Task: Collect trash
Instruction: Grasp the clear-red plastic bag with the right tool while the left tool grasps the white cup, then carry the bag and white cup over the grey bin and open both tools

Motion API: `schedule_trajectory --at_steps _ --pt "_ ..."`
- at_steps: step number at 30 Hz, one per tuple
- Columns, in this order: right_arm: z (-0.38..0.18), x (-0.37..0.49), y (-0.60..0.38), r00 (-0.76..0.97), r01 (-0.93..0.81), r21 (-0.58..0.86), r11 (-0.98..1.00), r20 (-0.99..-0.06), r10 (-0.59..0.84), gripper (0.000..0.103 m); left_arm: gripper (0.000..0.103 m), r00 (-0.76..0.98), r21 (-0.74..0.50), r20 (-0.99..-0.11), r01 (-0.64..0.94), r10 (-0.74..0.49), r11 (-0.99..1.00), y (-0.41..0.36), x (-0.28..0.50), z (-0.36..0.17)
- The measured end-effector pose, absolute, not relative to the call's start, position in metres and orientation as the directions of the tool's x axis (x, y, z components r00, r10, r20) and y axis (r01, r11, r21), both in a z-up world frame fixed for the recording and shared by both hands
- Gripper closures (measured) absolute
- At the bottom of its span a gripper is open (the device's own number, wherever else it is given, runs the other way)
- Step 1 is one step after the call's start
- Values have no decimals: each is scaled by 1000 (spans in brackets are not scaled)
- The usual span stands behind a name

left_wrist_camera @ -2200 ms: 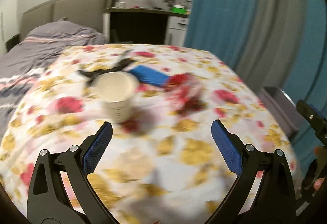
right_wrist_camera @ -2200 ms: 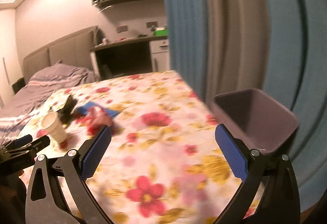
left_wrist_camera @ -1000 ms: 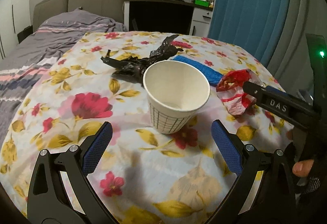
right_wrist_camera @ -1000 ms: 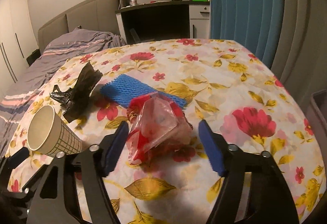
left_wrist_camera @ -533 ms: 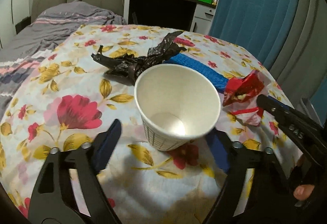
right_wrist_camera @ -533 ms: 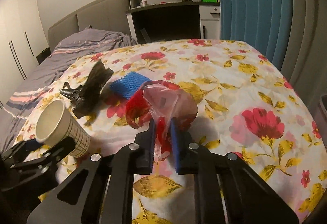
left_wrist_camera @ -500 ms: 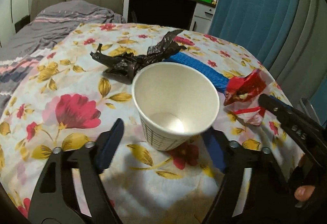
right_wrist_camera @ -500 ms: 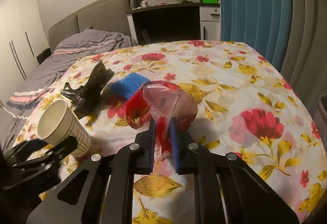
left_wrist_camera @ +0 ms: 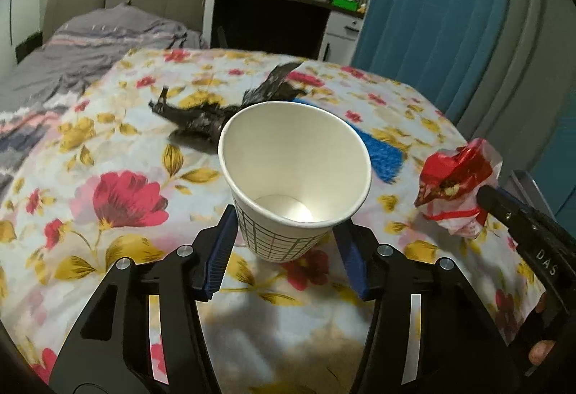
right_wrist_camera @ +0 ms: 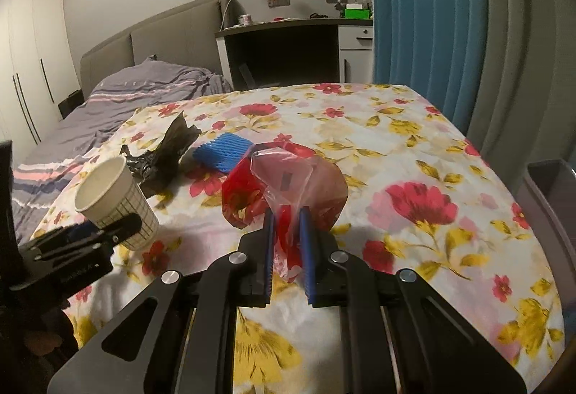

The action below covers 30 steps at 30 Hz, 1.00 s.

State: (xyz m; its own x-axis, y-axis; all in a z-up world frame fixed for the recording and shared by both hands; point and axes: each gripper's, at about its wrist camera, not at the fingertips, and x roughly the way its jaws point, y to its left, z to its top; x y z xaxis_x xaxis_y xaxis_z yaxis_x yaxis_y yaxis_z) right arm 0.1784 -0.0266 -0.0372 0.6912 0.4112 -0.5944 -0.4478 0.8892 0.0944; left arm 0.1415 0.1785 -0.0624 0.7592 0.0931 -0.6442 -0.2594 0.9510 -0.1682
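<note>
A white paper cup [left_wrist_camera: 293, 174] with a grid print stands between the blue pads of my left gripper [left_wrist_camera: 288, 235], which is shut on its lower wall; it also shows in the right wrist view [right_wrist_camera: 115, 203]. My right gripper [right_wrist_camera: 288, 225] is shut on a red and clear plastic wrapper [right_wrist_camera: 284, 185], held just above the floral tablecloth [right_wrist_camera: 414, 149]. The wrapper shows at the right of the left wrist view [left_wrist_camera: 457, 185]. A crumpled black bag [right_wrist_camera: 165, 153] and a blue foam net [right_wrist_camera: 223, 149] lie on the cloth behind.
A grey bin [right_wrist_camera: 554, 199] stands off the table's right edge. Blue curtains [right_wrist_camera: 424, 16] hang at the right. A bed [right_wrist_camera: 136, 95] and a desk [right_wrist_camera: 288, 52] are behind the table.
My left gripper has closed on the paper cup. My right gripper closed on the wrapper about half a second ago and has lifted it slightly.
</note>
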Motion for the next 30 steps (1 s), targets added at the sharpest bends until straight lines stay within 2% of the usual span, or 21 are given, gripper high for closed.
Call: schedule_trajectory --at_steps 10,30 --pt "-25 144 -63 716 -420 103 902 -572 399 89 50 796 -151 -604 -154 32 976 132 115 -35" --pt "-12 113 -165 781 -307 120 944 -535 322 89 50 793 -114 -602 31 -94 993 23 112 -20"
